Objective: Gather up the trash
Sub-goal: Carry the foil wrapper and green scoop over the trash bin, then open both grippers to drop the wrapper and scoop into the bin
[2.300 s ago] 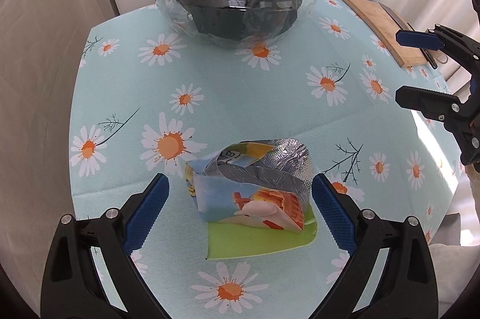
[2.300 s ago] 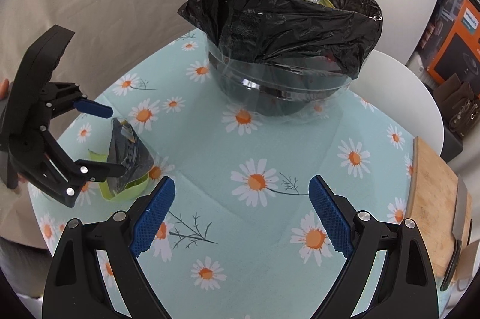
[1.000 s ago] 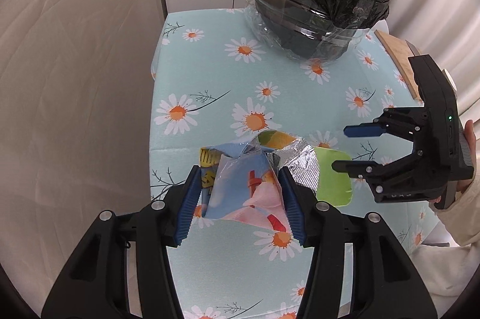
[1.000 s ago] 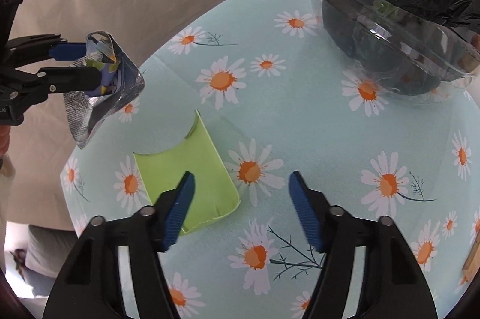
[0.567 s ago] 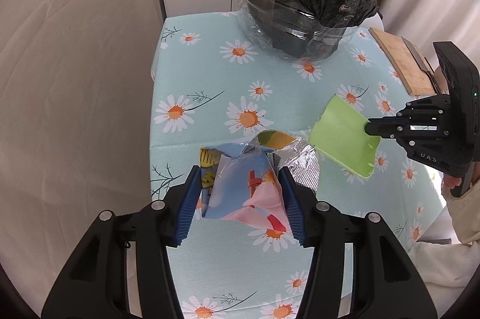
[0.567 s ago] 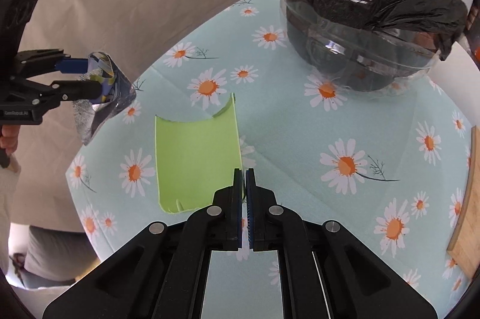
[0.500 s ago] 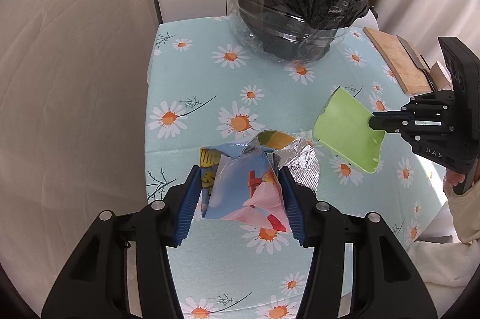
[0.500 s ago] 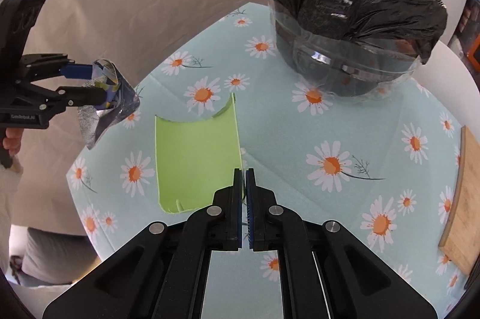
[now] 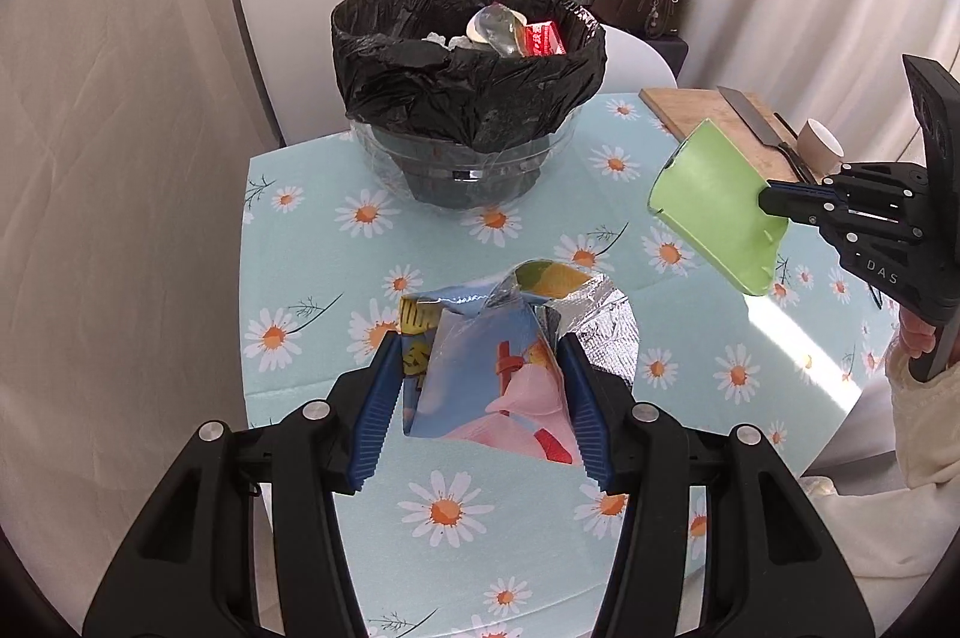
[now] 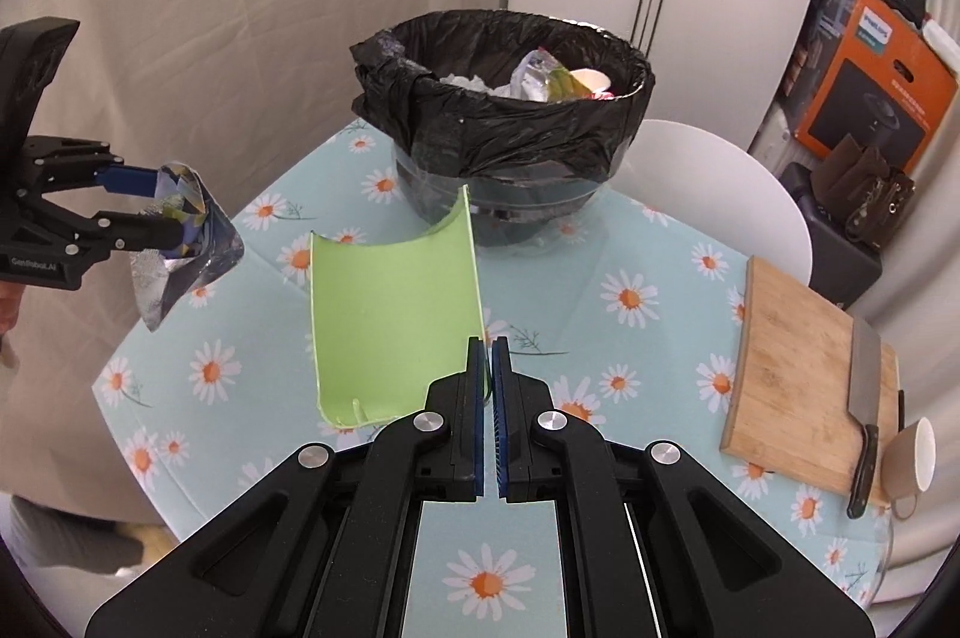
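Note:
My left gripper (image 9: 483, 386) is shut on a crumpled foil snack bag (image 9: 498, 374) and holds it above the daisy tablecloth; it also shows at the left of the right wrist view (image 10: 180, 230). My right gripper (image 10: 487, 356) is shut on the edge of a curved green card (image 10: 390, 320), lifted off the table; the card also shows in the left wrist view (image 9: 714, 212). A bin lined with a black bag (image 9: 468, 56) stands at the table's far side, with trash inside; it also shows in the right wrist view (image 10: 510, 110).
A wooden cutting board (image 10: 798, 374) with a cleaver (image 10: 864, 398) lies at the table's right, and a small cup (image 10: 912, 458) stands beside it. A white chair (image 10: 720, 182) stands behind the table, with an orange box (image 10: 870, 86) beyond it. A curtain hangs at the left.
Both grippers have risen and tilted up toward the bin, each still holding its piece. The green card is higher and closer to the bin than half a second ago.

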`<state>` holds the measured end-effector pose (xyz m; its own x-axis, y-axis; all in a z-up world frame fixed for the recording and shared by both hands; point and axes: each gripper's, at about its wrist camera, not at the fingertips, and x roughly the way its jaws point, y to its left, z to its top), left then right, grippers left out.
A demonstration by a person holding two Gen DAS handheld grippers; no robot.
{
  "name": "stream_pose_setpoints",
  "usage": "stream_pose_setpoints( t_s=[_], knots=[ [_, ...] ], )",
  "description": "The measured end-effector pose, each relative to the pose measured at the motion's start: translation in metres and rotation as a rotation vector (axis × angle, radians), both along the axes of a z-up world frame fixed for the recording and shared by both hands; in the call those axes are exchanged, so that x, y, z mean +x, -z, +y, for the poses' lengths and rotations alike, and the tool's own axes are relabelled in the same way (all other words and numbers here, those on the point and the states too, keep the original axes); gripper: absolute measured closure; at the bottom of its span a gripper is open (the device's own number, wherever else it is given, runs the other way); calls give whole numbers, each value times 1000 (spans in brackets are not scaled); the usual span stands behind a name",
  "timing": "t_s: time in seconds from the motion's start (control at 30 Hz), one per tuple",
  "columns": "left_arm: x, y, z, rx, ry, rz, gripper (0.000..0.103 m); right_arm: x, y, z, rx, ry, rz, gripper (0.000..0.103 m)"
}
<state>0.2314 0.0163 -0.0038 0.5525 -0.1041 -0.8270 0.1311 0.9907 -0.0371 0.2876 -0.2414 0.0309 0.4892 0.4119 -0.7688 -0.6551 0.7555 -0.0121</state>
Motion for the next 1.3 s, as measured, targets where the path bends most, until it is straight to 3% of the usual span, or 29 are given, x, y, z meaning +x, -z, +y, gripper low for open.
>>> stream_pose_setpoints(
  t_s=[0.33,0.5,0.6,0.8,1.0,1.3],
  knots=[
    [2,-62,-12,60,-24,-173,50,2,-64,-39,64,74,-166,101],
    [16,-86,-3,6,-27,-262,50,14,-84,-42,64,102,-202,101],
    [32,-96,7,-54,1,-271,49,24,-92,-37,59,126,-218,100],
    [72,-113,25,-70,76,-302,49,56,-103,-9,28,161,-209,100],
    [127,-109,41,-96,165,-295,49,90,-106,25,-13,194,-198,100],
    [216,-63,44,-91,281,-185,49,149,-88,72,-103,215,-154,100]
  ],
)
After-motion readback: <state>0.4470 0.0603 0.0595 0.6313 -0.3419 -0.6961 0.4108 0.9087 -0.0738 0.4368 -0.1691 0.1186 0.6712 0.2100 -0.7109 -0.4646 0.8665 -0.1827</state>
